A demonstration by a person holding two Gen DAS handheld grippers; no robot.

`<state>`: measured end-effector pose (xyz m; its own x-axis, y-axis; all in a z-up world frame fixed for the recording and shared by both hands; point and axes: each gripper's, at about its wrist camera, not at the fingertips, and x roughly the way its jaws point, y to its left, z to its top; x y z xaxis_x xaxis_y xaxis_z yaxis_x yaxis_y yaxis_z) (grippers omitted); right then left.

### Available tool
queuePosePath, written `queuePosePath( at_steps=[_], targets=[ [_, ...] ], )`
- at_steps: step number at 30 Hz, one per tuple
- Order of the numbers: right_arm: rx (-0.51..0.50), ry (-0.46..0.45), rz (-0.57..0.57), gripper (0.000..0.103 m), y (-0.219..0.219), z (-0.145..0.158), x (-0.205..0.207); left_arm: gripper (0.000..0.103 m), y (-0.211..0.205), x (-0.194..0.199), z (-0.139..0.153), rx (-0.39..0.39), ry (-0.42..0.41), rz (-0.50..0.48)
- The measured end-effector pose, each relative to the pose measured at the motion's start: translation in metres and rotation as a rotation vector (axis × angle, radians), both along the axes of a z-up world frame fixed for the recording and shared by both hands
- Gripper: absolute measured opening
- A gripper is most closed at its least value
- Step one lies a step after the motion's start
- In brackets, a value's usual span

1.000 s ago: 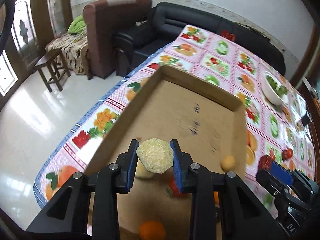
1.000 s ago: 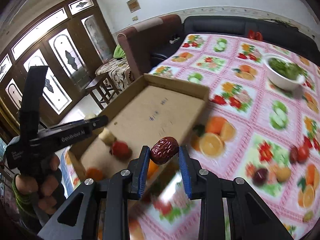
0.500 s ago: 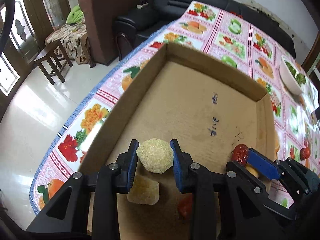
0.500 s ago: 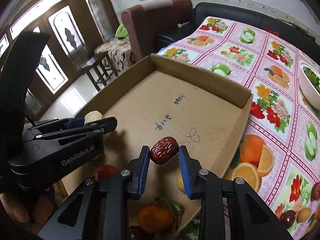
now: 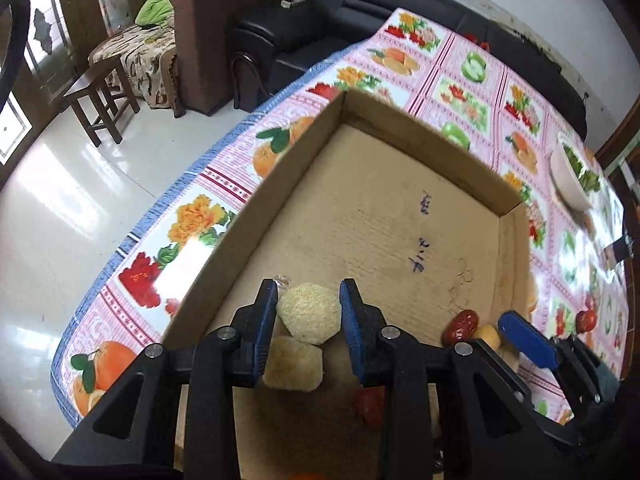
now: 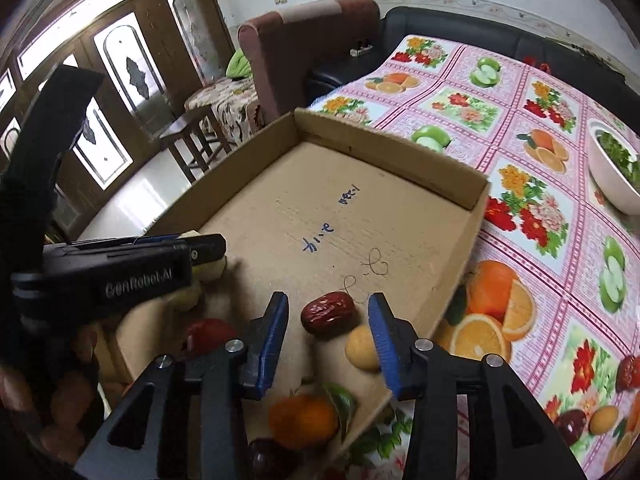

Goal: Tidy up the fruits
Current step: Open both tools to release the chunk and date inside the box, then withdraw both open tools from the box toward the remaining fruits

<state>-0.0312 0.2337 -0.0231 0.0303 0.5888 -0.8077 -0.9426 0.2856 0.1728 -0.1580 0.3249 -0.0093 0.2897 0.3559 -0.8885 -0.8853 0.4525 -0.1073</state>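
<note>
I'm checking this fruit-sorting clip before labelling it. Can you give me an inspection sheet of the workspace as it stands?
Surface: table under a fruit-print tablecloth.
Job's things: cardboard box holds a red date, a small yellow fruit, an orange with a leaf, a red fruit and a yellow hexagonal piece; a few fruits lie outside.
Clutter: white bowl of greens.
Grippers: left gripper clamps a pale hexagonal piece; right gripper is opening, the date lying free between its jaws.
Cables: nothing seen.
Surroundings: black sofa, brown armchair, wooden stool, glazed doors.

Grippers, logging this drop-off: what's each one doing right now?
Left gripper: closed on the yellow hexagonal piece.
Right gripper: opening, red date between its pads, untouched.
</note>
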Motion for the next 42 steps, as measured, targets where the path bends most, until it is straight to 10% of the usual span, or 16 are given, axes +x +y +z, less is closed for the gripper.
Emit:
queuePosePath(
  at_steps=[19,42],
  targets=[
    [0.154,0.067,-0.13,0.043,-0.129,0.044,0.016,0.041,-0.101,0.001,0.047,0.185,-0.05,-0.029],
    [0.164,0.142,-0.439,0.048,-0.257,0.019,0.083,0.045,-0.166,0.039,0.036,0.133,-0.028,-0.174]
  ],
)
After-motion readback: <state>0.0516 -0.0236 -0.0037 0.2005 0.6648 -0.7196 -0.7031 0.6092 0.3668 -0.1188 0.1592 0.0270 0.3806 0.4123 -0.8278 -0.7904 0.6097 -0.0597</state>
